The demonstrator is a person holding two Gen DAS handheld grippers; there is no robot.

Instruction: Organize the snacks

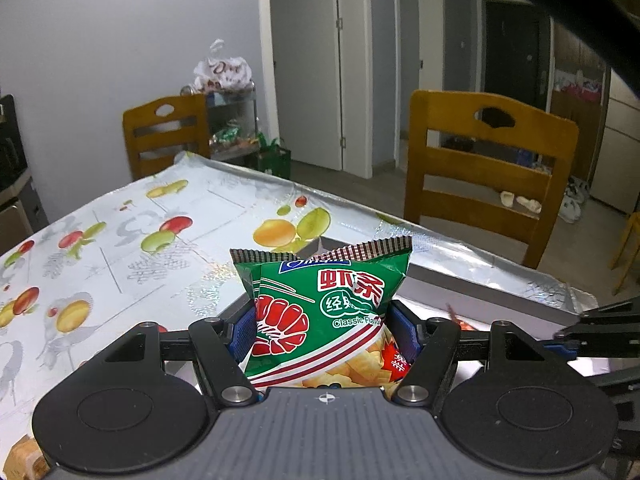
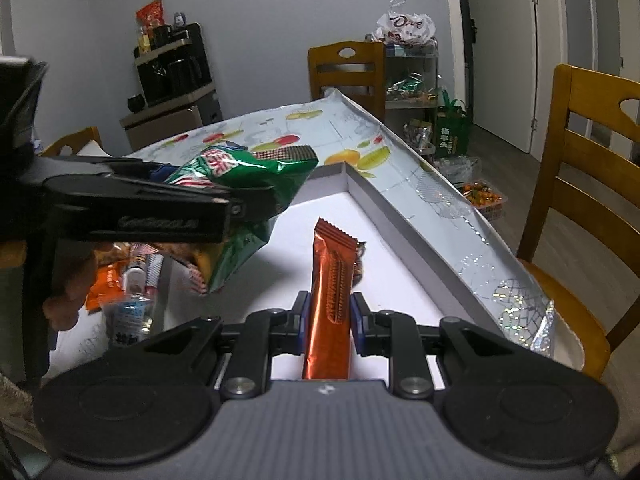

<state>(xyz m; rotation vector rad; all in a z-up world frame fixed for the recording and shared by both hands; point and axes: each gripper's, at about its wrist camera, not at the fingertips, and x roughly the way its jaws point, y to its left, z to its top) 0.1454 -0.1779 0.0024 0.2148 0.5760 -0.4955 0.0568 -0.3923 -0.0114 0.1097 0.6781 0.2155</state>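
My left gripper (image 1: 324, 332) holds a green plastic snack bag with a red shrimp picture (image 1: 320, 312). Its blue pads (image 1: 243, 334) press on both sides of the bag, so the jaws stand rather wide, closed on it. In the right wrist view I see the same bag (image 2: 256, 184) hanging in the air above the inside of a shallow white cardboard box (image 2: 404, 220), with its lower end pointing down and not touching the floor of the box.

My right gripper (image 2: 330, 320) holds a long orange-brown foil snack bar (image 2: 330, 280). The jaws are narrow and closed on it, with a blue pad at each side of the wrapper. The bar points forward, over the white floor of the box; its far end is near the right wall of the box. Just beside it, behind the wrapper, lies a small dark thing, but I cannot tell what it is.

The box lies on a table covered by a shiny cloth with fruit pictures (image 1: 132, 236). In the left part of the box, under the left gripper, I see several other snacks: an orange packet (image 2: 105, 284) and small bottles (image 2: 132, 312), partly hidden. A hand (image 2: 68, 292) is visible below the left gripper. A yellow-brown wooden chair (image 1: 488, 176) stands beside the table, behind the box.
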